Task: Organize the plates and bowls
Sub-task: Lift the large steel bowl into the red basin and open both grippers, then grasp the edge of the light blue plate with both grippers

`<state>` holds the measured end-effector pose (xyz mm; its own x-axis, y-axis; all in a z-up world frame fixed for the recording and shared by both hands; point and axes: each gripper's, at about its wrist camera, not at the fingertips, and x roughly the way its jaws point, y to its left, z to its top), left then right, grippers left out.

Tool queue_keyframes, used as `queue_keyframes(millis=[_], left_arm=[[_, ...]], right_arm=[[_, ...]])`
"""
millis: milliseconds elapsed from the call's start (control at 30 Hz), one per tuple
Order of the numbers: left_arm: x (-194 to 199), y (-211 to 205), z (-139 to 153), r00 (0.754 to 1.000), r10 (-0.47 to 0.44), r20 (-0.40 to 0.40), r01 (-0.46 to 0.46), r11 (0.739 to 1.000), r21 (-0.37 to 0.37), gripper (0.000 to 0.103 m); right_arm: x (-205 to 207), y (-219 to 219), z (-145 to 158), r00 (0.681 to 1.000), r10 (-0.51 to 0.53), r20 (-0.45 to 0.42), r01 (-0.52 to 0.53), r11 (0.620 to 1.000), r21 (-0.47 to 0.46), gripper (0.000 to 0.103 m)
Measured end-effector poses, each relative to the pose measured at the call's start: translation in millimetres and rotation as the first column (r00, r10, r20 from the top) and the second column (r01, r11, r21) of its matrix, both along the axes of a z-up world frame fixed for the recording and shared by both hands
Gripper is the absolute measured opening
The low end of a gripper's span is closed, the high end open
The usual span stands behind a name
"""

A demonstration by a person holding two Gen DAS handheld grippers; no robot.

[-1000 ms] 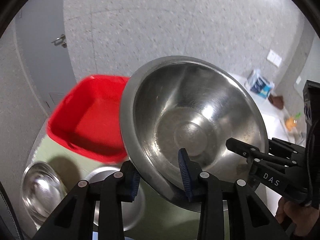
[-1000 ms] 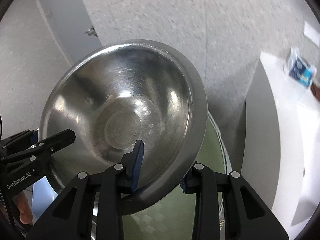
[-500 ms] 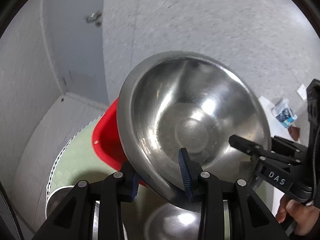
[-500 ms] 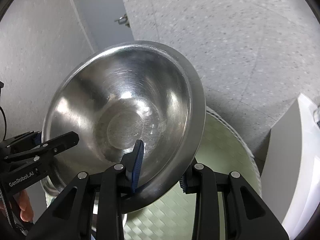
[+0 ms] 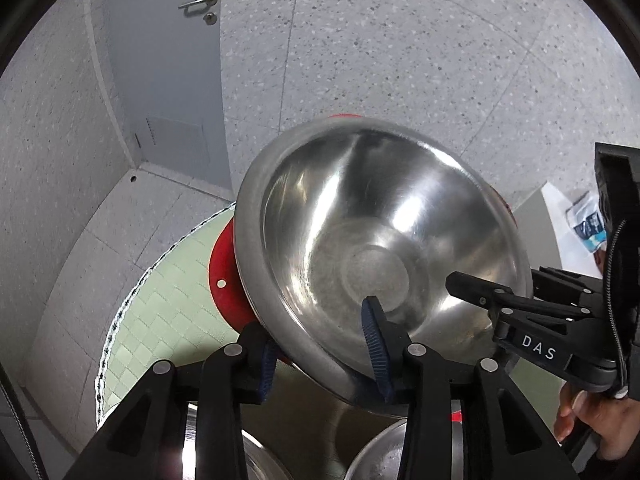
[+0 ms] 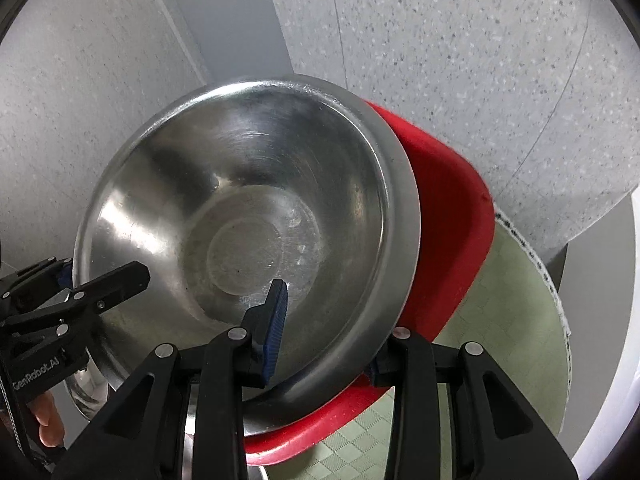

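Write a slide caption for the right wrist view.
Two claws hold a steel bowl by its rim above a red tub.

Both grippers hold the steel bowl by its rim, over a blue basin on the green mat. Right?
Not quite: the basin is red, not blue, as the right wrist view shows. Both the left gripper and right gripper do hold the steel bowl by its rim.

Left hand-held gripper (image 5: 320, 356) straddles steel bowl's (image 5: 376, 248) rim (red basin (image 5: 224, 272) behind).

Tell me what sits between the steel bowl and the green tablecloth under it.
In the right wrist view, the red tub lies between the steel bowl and the green tablecloth, right below the bowl.
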<state>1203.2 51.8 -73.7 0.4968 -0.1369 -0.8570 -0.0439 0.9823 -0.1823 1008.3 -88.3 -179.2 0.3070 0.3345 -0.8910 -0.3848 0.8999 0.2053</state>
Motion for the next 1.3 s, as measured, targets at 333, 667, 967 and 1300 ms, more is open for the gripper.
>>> queue_keyframes(millis=[333, 667, 967, 1300], left_arm=[[18, -14, -3, 1.000, -0.027, 0.014, 0.027, 1.000, 0.003, 0.075], [-38, -4, 32, 0.994, -0.008, 0.109, 0.006, 1.000, 0.027, 0.091], [-181, 10, 47, 0.977, -0.001, 0.211, -0.024, 0.993, 0.116, 0.094], [-281, 27, 26, 0.987, 0.055, 0.150, -0.065, 0.996, 0.063, 0.095]], right_arm=[[-4, -8, 14, 1.000, -0.019, -0.014, 0.020, 0.998, 0.064, 0.058], [-45, -34, 51, 0.993, -0.099, 0.058, 0.092, 0.989, 0.113, 0.069], [-143, -44, 77, 0.989, -0.076, 0.127, 0.061, 0.991, 0.117, 0.072], [-219, -17, 36, 1.000, 0.014, 0.015, -0.015, 0.994, 0.104, 0.073]])
